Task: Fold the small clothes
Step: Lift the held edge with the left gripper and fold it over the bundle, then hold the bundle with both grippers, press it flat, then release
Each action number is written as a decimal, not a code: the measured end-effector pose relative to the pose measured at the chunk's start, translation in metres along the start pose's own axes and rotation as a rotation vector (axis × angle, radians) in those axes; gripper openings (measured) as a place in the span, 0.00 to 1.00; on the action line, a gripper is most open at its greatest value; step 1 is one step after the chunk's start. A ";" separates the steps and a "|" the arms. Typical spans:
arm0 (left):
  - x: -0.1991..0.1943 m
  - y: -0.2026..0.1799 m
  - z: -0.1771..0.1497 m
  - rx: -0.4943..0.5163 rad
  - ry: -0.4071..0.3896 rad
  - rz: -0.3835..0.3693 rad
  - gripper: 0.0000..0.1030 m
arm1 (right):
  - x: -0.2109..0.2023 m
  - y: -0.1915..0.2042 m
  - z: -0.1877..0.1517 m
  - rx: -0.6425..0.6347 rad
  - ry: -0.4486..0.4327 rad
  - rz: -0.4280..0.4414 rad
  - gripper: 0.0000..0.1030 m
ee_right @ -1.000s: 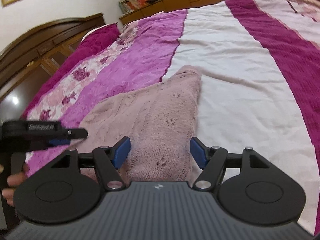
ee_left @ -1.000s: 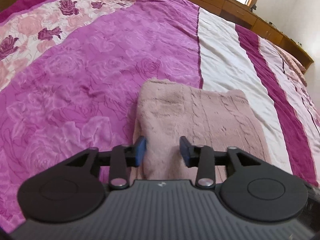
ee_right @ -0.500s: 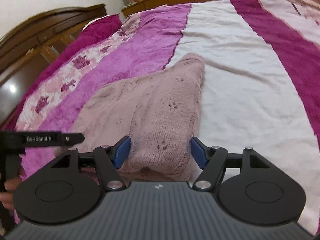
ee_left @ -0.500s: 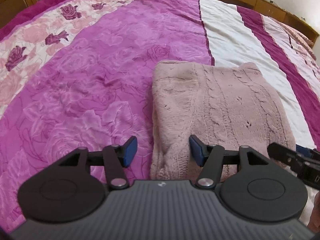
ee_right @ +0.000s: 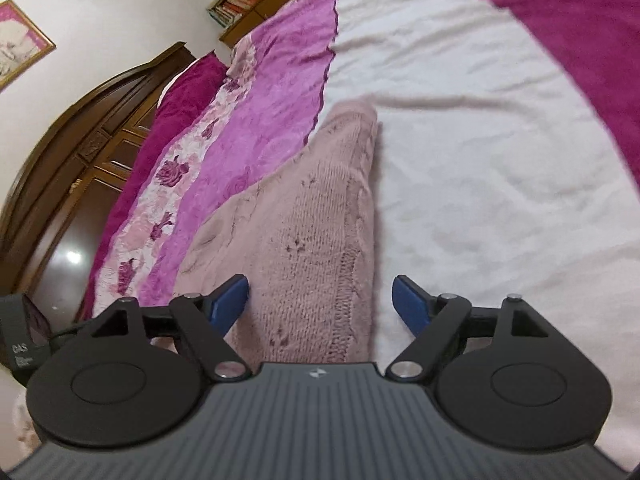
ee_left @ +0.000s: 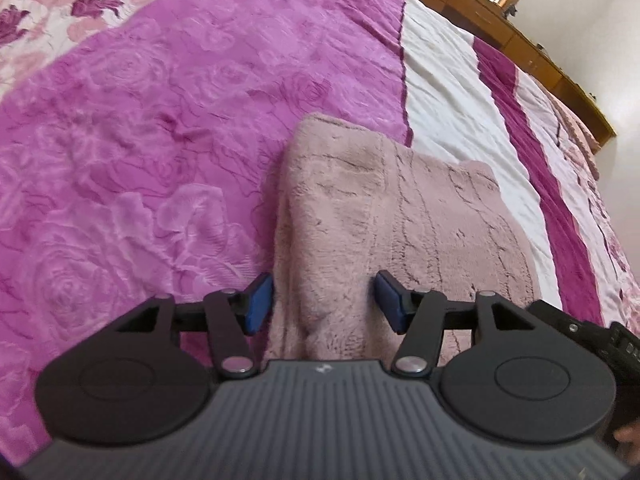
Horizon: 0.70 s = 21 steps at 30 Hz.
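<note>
One pink knit garment (ee_left: 404, 216), two hand-held grippers, one bedspread (ee_left: 160, 120), perhaps one framed picture (ee_right: 16, 40).

A fuzzy pink knit sweater (ee_left: 404, 216) lies on a sheeny embossed bedspread (ee_left: 160, 120) beside a glossy dark wooden headboard (ee_right: 72, 184).

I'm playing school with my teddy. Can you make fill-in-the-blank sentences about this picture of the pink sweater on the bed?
1. The folded sweater is the colour ____.
2. Both the left gripper and the right gripper have their blue fingers ____, not clamped on anything.
3. The sweater lies on a ____ with purple and white stripes.

Missing words: pink; open; bedspread
</note>
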State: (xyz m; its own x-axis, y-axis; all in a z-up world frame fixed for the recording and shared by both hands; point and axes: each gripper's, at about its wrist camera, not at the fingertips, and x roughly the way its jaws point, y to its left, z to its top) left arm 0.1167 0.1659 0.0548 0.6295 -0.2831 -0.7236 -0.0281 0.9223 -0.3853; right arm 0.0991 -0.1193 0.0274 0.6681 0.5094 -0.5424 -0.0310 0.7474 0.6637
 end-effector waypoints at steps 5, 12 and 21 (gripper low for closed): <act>0.013 0.003 0.002 -0.036 0.018 -0.031 0.63 | 0.030 -0.001 -0.002 0.012 0.059 0.051 0.82; 0.028 0.015 0.005 -0.134 0.044 -0.145 0.55 | 0.051 0.003 0.004 0.015 0.066 0.053 0.69; 0.005 0.004 0.004 -0.144 0.015 -0.230 0.34 | 0.025 0.022 0.024 0.049 0.066 0.087 0.52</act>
State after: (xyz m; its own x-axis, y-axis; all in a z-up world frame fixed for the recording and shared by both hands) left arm 0.1230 0.1688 0.0516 0.6206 -0.4860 -0.6154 0.0039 0.7867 -0.6174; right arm 0.1334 -0.1007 0.0407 0.6140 0.5995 -0.5135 -0.0495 0.6785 0.7329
